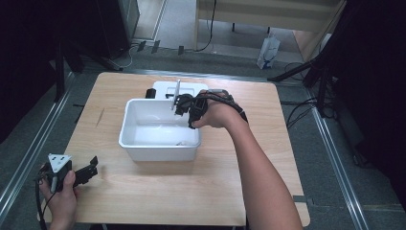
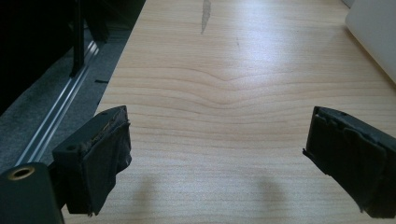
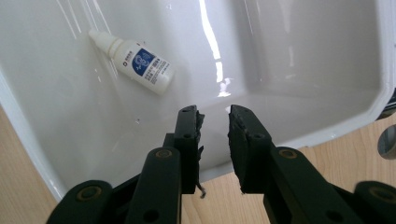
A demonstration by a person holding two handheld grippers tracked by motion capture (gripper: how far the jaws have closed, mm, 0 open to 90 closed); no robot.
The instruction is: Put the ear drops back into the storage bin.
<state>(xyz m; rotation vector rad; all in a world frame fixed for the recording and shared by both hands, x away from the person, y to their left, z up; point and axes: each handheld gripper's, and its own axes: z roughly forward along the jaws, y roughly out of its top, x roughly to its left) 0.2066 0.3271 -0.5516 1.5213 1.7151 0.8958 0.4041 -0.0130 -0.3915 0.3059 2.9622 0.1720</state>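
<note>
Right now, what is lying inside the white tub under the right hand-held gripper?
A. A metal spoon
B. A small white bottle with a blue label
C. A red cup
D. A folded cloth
B: the right gripper view shows a small white bottle with a blue label lying on its side on the floor of the white tub, beyond the right hand-held gripper.

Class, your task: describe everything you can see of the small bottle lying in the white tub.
The small bottle is white, plastic by its look, with a narrow dropper-style cap and a blue label bearing small print too fine to read. It appears closed and lies on its side on the glossy floor of the white tub, cap toward the tub's wall. Nothing else touches it; the right gripper hangs apart from it, above the tub's rim.
</note>
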